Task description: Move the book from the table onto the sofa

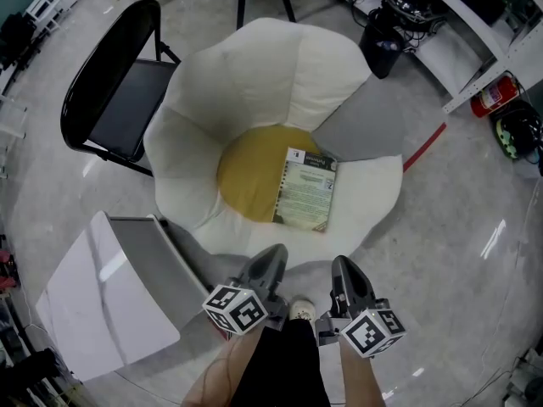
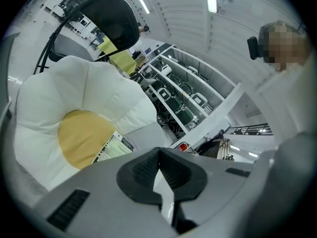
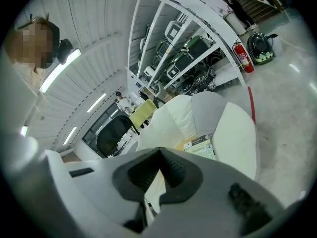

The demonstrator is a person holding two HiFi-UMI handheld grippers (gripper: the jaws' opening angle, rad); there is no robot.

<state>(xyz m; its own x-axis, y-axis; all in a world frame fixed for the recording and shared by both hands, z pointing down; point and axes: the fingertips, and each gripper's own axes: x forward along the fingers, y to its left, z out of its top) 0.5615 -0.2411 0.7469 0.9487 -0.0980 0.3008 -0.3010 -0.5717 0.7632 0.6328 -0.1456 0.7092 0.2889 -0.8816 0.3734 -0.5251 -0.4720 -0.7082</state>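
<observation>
We log the pale green paperback book (image 1: pixel 307 191) flat on the white flower-shaped sofa (image 1: pixel 254 66), overlapping its yellow centre; print unreadable. Left gripper (image 1: pixel 273 258) and right gripper (image 1: pixel 344 266): jaws together, empty. Their bodies hide the book's near edge in both gripper views.

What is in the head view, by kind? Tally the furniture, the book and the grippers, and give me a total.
Sofa: 1
Chair: 1
Table: 1
Book: 1
Grippers: 2, the left gripper and the right gripper
Total: 6
</observation>
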